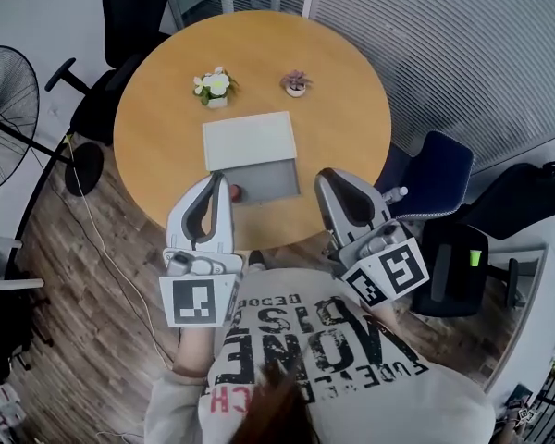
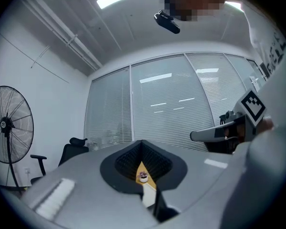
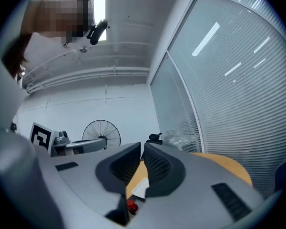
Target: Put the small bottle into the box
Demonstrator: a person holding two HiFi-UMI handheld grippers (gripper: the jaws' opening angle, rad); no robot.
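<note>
The grey box [image 1: 266, 179] lies on the round wooden table [image 1: 157, 128] with its lid [image 1: 250, 140] folded flat behind it. A small bottle with a red cap [image 1: 237, 193] stands on the table at the box's near left corner. It sits just right of my left gripper [image 1: 222, 179], whose jaws are shut and empty. My right gripper [image 1: 326, 176] hovers over the table's near right edge, its jaws together with nothing in them. In the right gripper view the red cap [image 3: 130, 205] and a box corner [image 3: 140, 190] show below the jaws. The left gripper [image 2: 142, 146] view shows a small plant pot [image 2: 143, 176].
Two small potted plants [image 1: 213, 86] [image 1: 296, 82] stand on the far half of the table. A black office chair [image 1: 134, 17] is behind the table. A standing fan [image 1: 5, 118] is at the left. At the right are a blue chair [image 1: 439, 174] and slatted glass walls.
</note>
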